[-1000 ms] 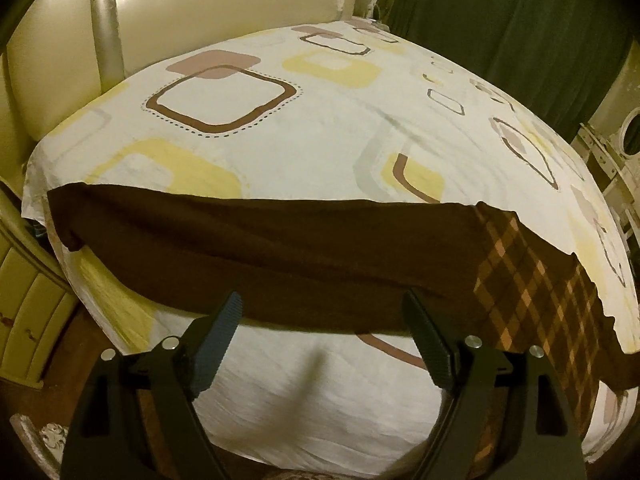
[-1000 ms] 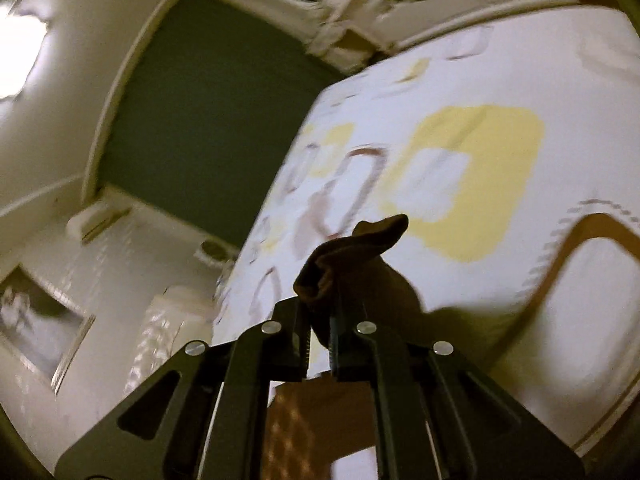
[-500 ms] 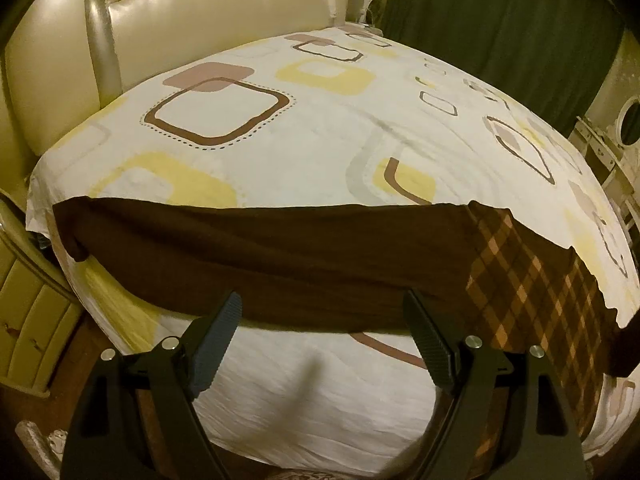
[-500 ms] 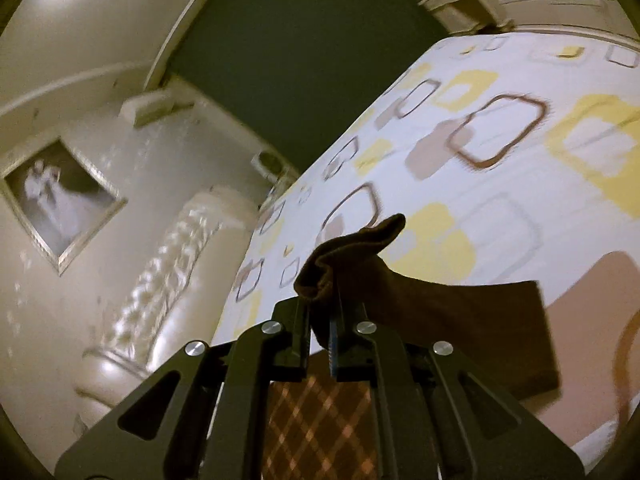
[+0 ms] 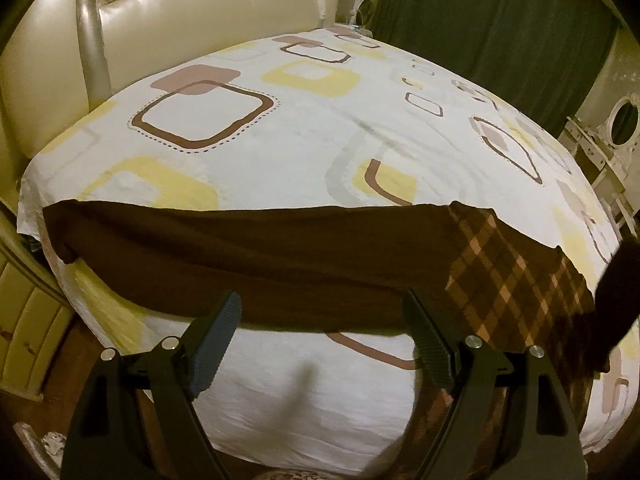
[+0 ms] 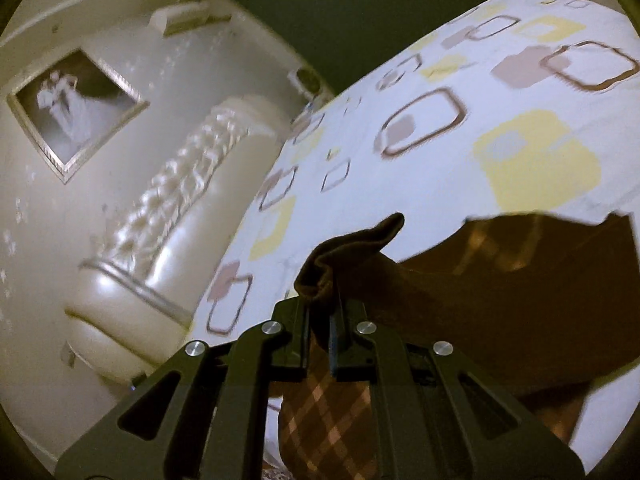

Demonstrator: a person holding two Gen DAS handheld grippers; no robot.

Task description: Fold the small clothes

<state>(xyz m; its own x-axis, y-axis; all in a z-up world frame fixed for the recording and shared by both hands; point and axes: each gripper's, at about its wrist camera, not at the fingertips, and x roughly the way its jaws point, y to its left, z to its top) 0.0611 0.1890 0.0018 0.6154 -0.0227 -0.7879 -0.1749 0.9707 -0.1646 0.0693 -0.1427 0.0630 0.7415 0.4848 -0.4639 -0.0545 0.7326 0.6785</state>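
A dark brown garment (image 5: pixel 248 264) with a plaid orange section (image 5: pixel 516 280) lies spread across the near part of the bed (image 5: pixel 304 136). My left gripper (image 5: pixel 320 336) is open and empty, just in front of the garment's near edge. My right gripper (image 6: pixel 320 316) is shut on a bunched brown corner of the garment (image 6: pixel 348 252) and holds it lifted above the bed; the plaid part (image 6: pixel 324 412) hangs under the fingers. A dark lifted piece of the cloth shows at the right edge of the left wrist view (image 5: pixel 616 292).
The bed has a white sheet with yellow and brown squares. A cream padded headboard (image 5: pixel 180 20) stands at the far left. A dark green curtain (image 5: pixel 492 20) hangs behind. White furniture with a round mirror (image 5: pixel 624 120) stands at the right, and drawers (image 5: pixel 24 320) stand left.
My right gripper has swung the held corner round and lifted it, so the brown cloth now drapes across the right view. The left gripper stays open and has barely moved.
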